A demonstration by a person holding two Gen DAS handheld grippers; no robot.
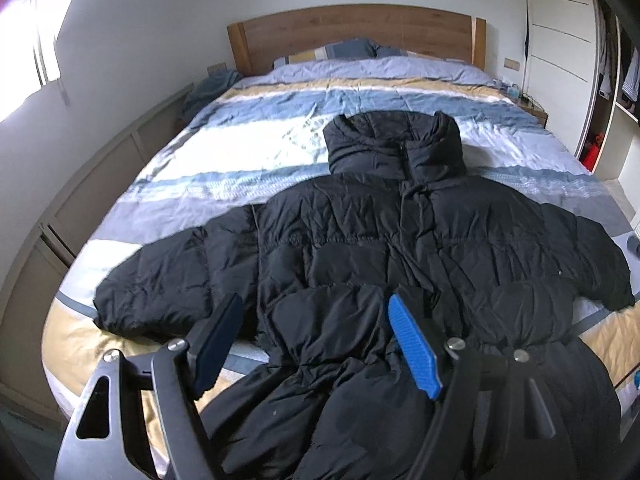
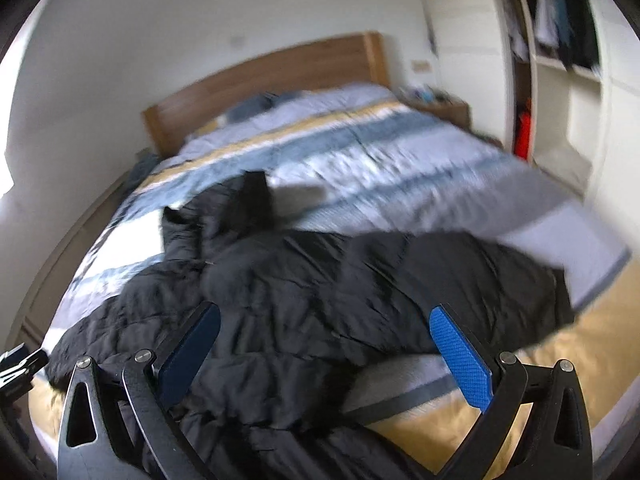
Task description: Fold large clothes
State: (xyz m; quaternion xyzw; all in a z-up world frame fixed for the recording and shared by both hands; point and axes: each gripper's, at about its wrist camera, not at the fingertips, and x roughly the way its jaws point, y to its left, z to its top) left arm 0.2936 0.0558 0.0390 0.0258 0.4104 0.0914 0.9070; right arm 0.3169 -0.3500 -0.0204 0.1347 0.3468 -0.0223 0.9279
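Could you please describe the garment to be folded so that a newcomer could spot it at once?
Find the bed with the wooden headboard and striped quilt. Near its foot lies a puffy jacket, front up, sleeves spread. It is the only black thing on the pale bedding.

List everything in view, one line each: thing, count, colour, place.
Jacket: one, black, puffy, spread front-up on the bed, sleeves out to both sides, hem hanging over the near edge.
Bedcover: one, striped blue, white and tan, over the bed.
Pillow: at least one, blue and tan, against the headboard.
Headboard: one, brown wood, far end.
Wardrobe: one, white, open shelves, right of the bed.
Left gripper: one, black with blue pads, open over the jacket's hem.
Right gripper: one, same colours, open above the jacket.
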